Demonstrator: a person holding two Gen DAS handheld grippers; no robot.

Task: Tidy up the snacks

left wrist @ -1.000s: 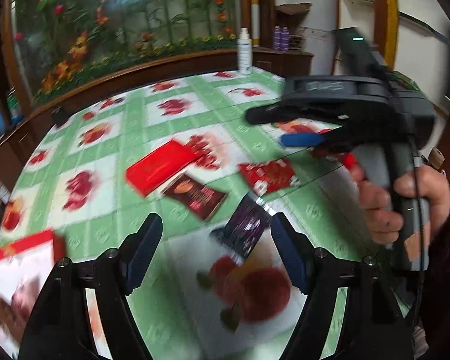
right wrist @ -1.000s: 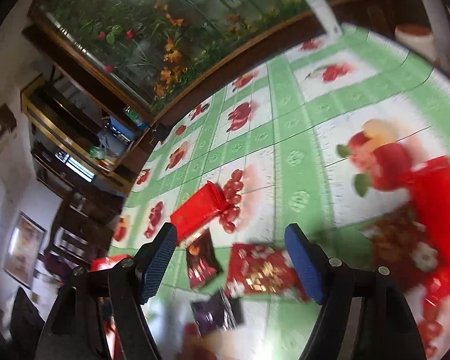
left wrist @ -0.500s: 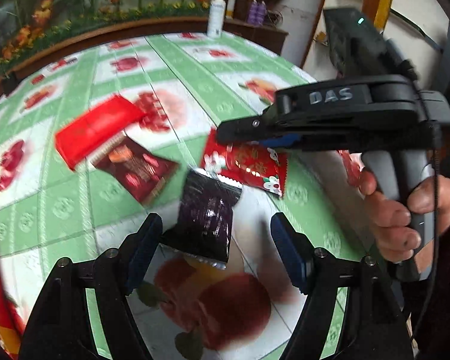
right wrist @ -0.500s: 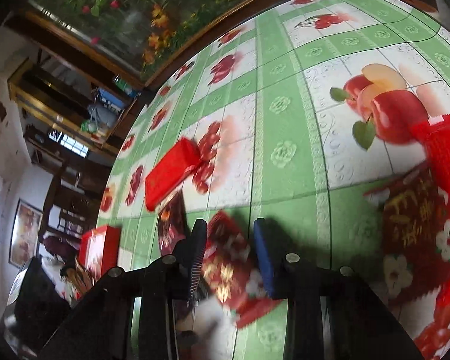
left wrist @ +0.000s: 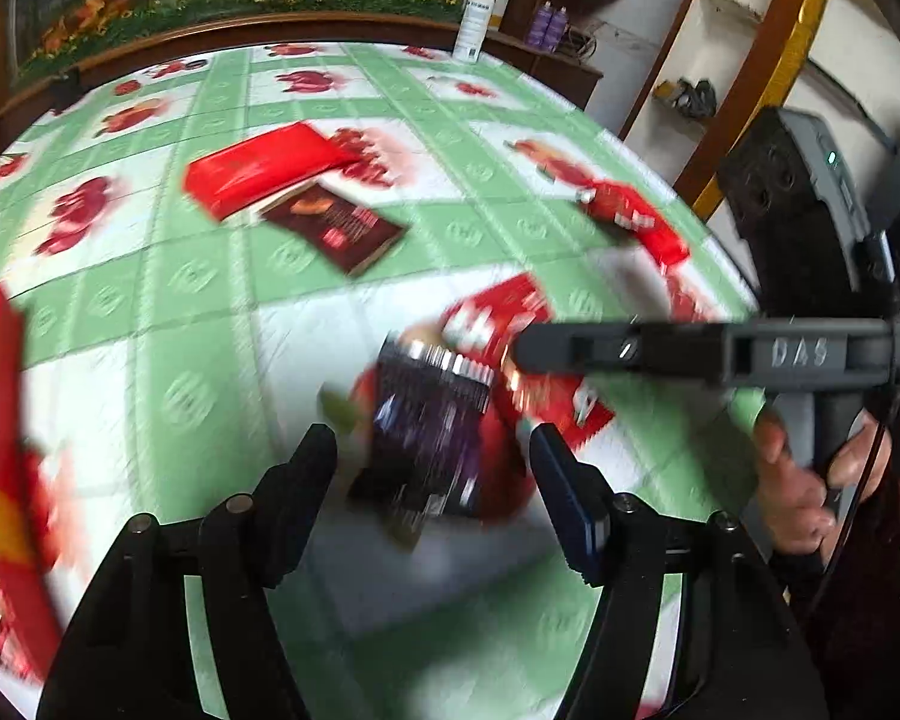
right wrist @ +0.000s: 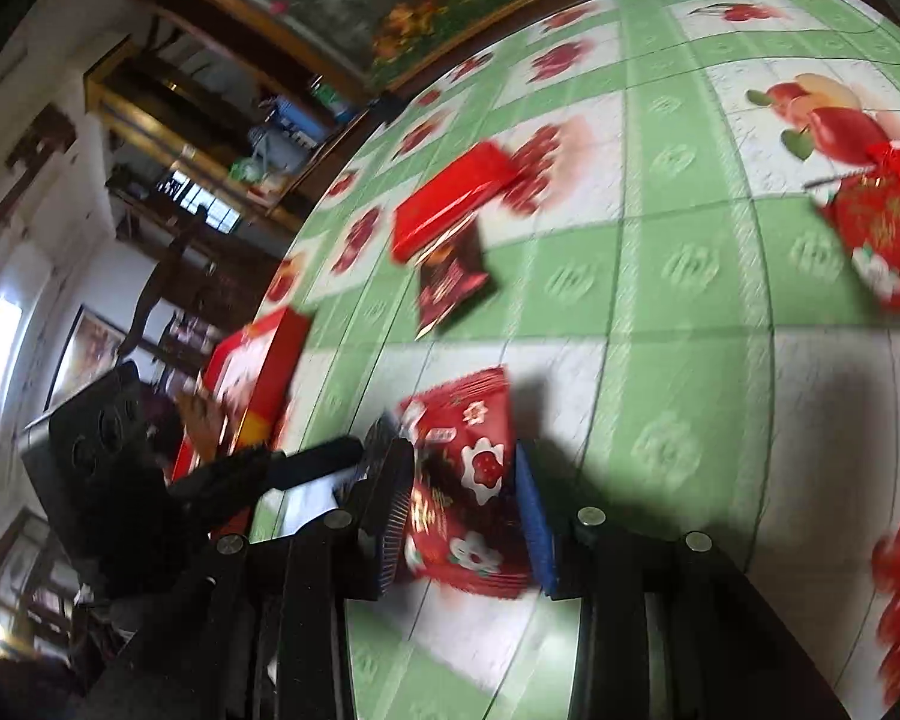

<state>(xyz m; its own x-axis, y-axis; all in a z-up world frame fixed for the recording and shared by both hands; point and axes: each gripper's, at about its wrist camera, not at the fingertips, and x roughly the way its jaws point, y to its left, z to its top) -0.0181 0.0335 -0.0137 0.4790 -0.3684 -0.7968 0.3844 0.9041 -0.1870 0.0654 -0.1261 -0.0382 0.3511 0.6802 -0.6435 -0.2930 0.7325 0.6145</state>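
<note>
My right claw (right wrist: 465,516) is clamped on a flat red foil snack packet printed with white flowers (right wrist: 468,456), which sits pinched between the two fingers just over the desk with its green-and-white fruit-print cloth (right wrist: 678,276). My left claw (left wrist: 432,480) has its fingers spread apart around a dark purple foil sachet (left wrist: 429,426) that lies on the cloth between them, not yet gripped as far as the blur lets me judge. I read the job as barely begun: one packet is in hand and the rest are scattered. A glossy red rectangular packet (left wrist: 264,168) and a dark brown flat packet (left wrist: 339,228) lie touching farther out, and another red wrapped snack (left wrist: 636,219) lies near the desk's right edge. A red cardboard box (right wrist: 258,372) stands at the left, perhaps the destination; I cannot see whether it holds anything.
</note>
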